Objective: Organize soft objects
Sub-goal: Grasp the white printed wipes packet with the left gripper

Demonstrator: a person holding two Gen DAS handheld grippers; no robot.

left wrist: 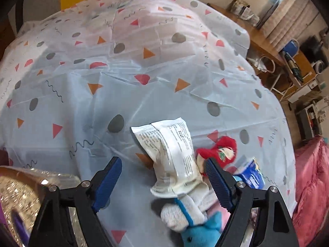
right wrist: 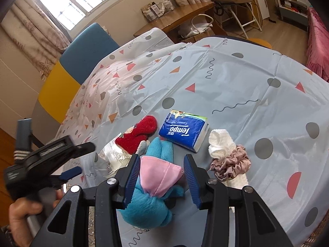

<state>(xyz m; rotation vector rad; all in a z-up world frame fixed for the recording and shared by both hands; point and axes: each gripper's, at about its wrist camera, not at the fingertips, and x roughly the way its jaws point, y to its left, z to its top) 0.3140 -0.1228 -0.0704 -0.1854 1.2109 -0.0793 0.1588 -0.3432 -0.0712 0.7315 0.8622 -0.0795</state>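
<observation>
Between the wide-open, empty right claw (right wrist: 162, 177), at six o'clock on the worktop (right wrist: 236, 78), lies a pink mask (right wrist: 160, 175) atop a blue plush (right wrist: 144, 203): light, limp; pinch its folded middle. Left claw (left wrist: 164, 181) likewise gapes empty.

Both grippers, left gripper (left wrist: 163, 183) and right gripper (right wrist: 162, 177), show black frames, ribbed blue pads (right wrist: 131, 178), silver screws (left wrist: 240, 184); bare-skinned hand (right wrist: 22, 218).

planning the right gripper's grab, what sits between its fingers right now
In the right wrist view, the right gripper is open and straddles a pink face mask lying on a blue plush toy. Nothing else sits between its fingers.
</observation>
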